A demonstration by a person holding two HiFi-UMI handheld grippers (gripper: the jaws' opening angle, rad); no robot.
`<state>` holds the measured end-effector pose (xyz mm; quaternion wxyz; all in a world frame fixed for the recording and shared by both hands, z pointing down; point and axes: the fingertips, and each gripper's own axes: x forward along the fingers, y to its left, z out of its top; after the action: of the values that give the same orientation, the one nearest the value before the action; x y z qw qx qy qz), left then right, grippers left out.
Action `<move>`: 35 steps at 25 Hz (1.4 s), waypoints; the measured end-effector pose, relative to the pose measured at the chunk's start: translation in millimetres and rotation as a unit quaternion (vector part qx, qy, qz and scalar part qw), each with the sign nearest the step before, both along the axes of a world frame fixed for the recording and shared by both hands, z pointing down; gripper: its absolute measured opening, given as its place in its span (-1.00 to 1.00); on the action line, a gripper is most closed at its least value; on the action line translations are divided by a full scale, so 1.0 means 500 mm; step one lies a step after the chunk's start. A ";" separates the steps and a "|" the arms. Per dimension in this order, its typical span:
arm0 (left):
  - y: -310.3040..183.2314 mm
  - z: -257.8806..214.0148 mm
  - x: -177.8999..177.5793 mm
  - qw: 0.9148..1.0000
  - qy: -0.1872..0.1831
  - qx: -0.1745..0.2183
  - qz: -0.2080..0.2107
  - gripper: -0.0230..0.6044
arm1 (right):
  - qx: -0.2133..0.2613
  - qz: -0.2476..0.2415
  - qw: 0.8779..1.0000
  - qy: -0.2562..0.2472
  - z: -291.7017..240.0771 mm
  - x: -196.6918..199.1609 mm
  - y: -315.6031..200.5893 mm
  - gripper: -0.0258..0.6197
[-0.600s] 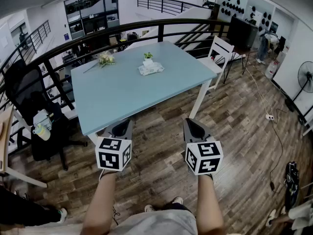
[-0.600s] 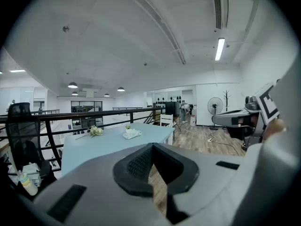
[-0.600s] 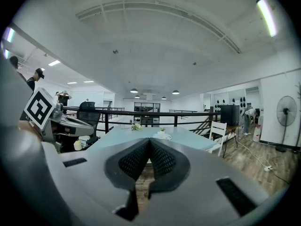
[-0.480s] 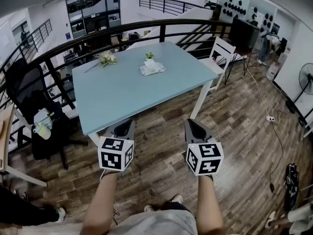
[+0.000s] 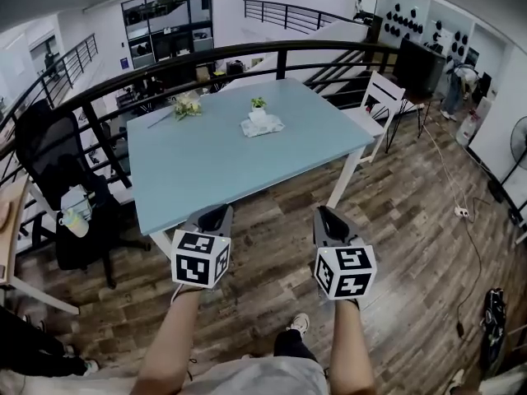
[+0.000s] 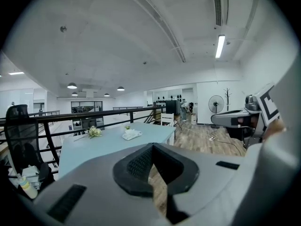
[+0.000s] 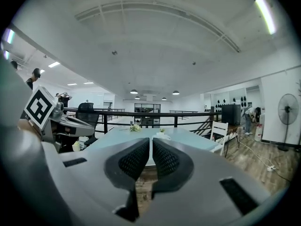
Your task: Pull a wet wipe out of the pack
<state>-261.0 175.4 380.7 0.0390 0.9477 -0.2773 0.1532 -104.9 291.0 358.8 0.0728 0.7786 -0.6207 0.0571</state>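
**Item 1: wet wipe pack** (image 5: pixel 262 125). Small, white, soft-sided and crumpled in outline. It lies flat on the far half of the table (image 5: pixel 198 167), a little right of that half's middle. It is well apart from both grippers, ahead of them and roughly in line with the space between them. Nothing touches it.

**Item 2: left gripper** (image 5: pixel 217 213). Grey moulded shell with black ribbed pads. The jaws are closed tip to tip with nothing between them. It is held out just at the table's near edge, pointing slightly downward. A white cube with black square markers (image 5: pixel 200 258) sits at its rear, above the bare forearm.

**Item 3: right gripper** (image 5: pixel 326 214). Same make. The jaws are pressed together, with only a hairline slit between the ribbed pads, and it is empty. It hangs over the floor (image 5: pixel 395 220) just short of the table's near right corner and carries its own marker cube (image 5: pixel 346 271).

**Item 4: table.** Rectangular, with a smooth matte pale-blue top and white legs.

**Item 5: potted plant** (image 5: pixel 258 104). Tiny, with green leaves in a white pot. It stands just behind the pack.

**Item 6: flowers** (image 5: pixel 188 105). A loose pale bunch lying near the far left corner.

**Surroundings.** Dark wood-plank floor. A curved black metal railing (image 5: pixel 123 76) runs behind the table. A black office chair (image 5: pixel 49 159) stands to the left and a white slatted chair (image 5: pixel 380 95) to the right.
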 end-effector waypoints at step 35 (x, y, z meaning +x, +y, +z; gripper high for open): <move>-0.182 0.003 0.357 0.991 -0.026 0.004 -0.129 -0.95 | -0.010 -0.146 0.988 -0.054 0.037 0.396 -0.272 -0.14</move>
<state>-82.3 84.4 382.0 0.0475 0.8998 -0.3990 0.1703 93.1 155.1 377.3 0.0543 0.6749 -0.7298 0.0939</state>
